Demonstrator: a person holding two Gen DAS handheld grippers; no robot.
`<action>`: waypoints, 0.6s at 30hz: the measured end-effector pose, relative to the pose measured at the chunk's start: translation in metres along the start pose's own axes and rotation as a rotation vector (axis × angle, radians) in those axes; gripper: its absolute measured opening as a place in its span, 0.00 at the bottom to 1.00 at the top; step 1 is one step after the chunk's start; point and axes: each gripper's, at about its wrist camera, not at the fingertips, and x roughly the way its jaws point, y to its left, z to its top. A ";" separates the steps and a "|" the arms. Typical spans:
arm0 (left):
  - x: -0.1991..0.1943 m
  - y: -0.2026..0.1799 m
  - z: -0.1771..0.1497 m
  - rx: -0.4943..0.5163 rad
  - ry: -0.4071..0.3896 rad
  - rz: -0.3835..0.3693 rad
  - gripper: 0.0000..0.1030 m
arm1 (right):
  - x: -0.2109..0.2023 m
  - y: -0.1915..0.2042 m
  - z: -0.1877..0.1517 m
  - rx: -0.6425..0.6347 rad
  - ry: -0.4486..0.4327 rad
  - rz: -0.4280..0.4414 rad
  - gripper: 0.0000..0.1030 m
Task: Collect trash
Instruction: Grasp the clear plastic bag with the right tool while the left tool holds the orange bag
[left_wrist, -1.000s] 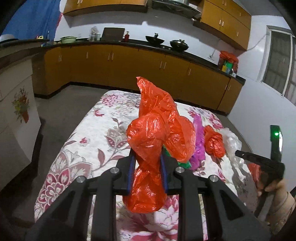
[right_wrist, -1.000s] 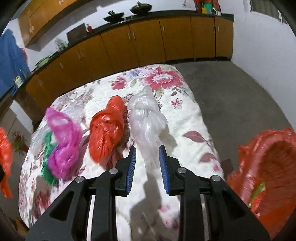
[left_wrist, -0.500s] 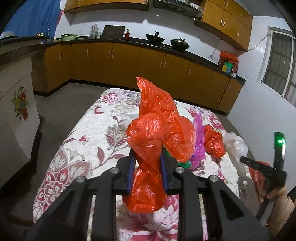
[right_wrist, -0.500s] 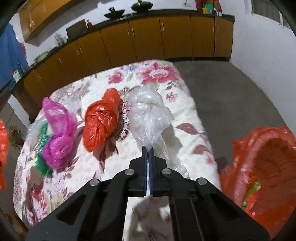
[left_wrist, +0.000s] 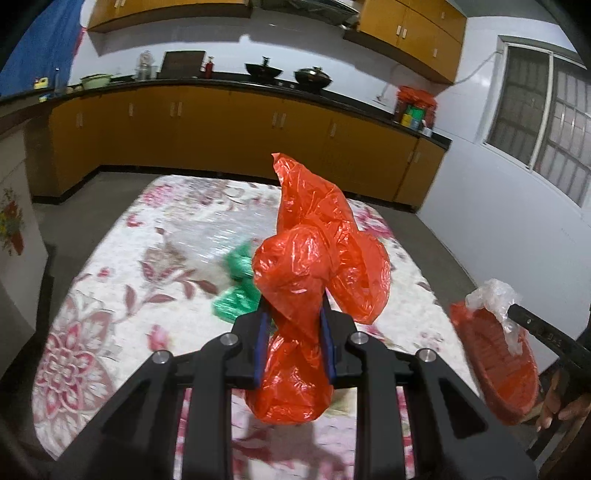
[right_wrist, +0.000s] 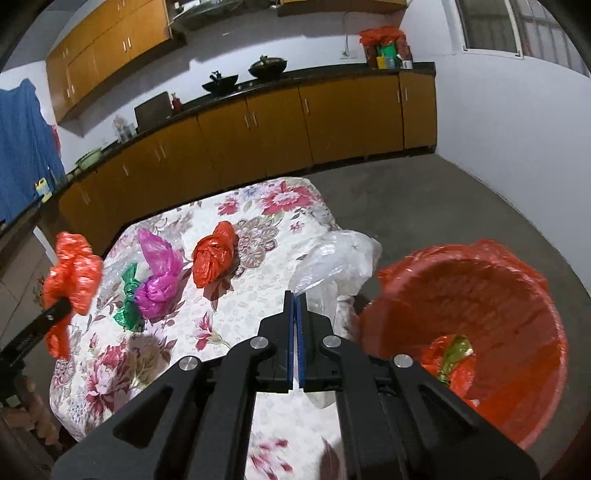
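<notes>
My left gripper (left_wrist: 295, 321) is shut on a crumpled orange plastic bag (left_wrist: 314, 266) and holds it above the flowered table (left_wrist: 110, 332). My right gripper (right_wrist: 296, 302) is shut on a clear plastic bag (right_wrist: 340, 258), lifted at the table's right edge beside the orange-lined trash bin (right_wrist: 480, 295). The bin holds an orange and green bag (right_wrist: 448, 360). On the table lie an orange bag (right_wrist: 214, 254), a pink bag (right_wrist: 159, 273) and a green bag (right_wrist: 127, 295). The green bag (left_wrist: 236, 288) shows behind my left gripper. The bin (left_wrist: 495, 358) sits at the right in the left wrist view.
Yellow kitchen cabinets (right_wrist: 258, 125) with a dark counter run along the back wall. Woks (left_wrist: 264, 70) stand on the counter. Grey floor (right_wrist: 424, 192) lies beyond the table and the bin. A white cabinet (left_wrist: 14, 229) stands left of the table.
My right gripper shut on the clear bag and lifted it right, toward the bin. My left gripper kept the orange bag and swung right, bringing the bin into view.
</notes>
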 end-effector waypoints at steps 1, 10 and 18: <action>0.001 -0.005 -0.001 0.003 0.006 -0.011 0.24 | -0.003 -0.001 -0.001 0.000 -0.004 -0.003 0.02; 0.005 -0.068 -0.012 0.070 0.038 -0.143 0.24 | -0.052 -0.031 -0.001 0.011 -0.082 -0.078 0.02; 0.012 -0.130 -0.020 0.150 0.065 -0.260 0.24 | -0.083 -0.067 -0.007 0.054 -0.122 -0.157 0.02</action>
